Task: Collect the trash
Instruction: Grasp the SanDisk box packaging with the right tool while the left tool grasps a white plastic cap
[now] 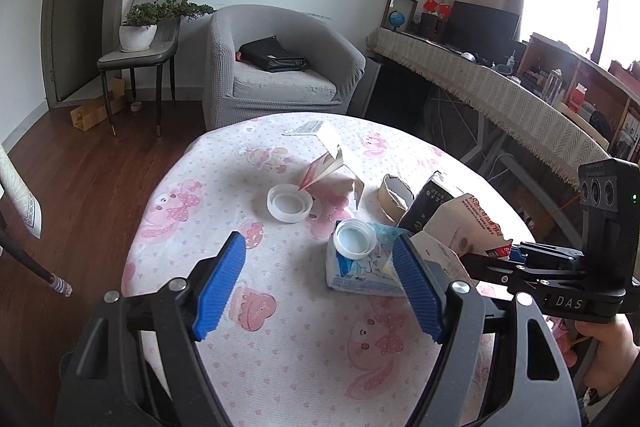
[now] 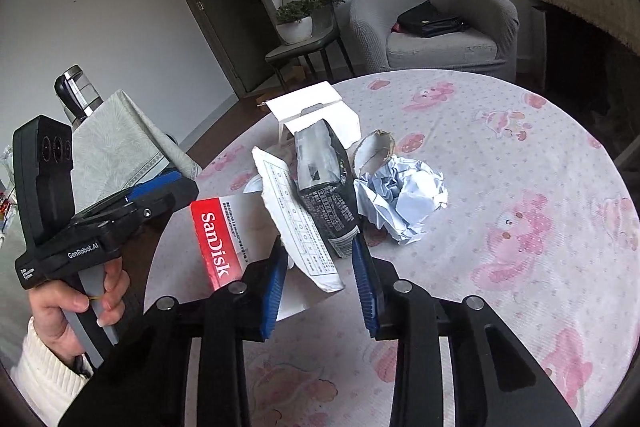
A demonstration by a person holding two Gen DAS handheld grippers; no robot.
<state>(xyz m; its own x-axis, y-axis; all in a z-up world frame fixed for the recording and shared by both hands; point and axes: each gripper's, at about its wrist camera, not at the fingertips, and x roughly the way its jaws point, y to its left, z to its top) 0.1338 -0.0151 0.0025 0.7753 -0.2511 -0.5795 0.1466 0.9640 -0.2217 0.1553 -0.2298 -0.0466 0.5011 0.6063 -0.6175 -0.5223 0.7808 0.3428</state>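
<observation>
While left fingers (image 1: 224, 283) gape, right fingers (image 2: 362, 275) bracket black packet (image 2: 326, 187).

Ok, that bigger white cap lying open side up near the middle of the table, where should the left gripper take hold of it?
Probably its near rim: the white cap lies flat, open upward, so the left gripper, now open, can come down with one finger inside the wall and one outside. A folded card meets its far edge, so the near side is freer.
</observation>
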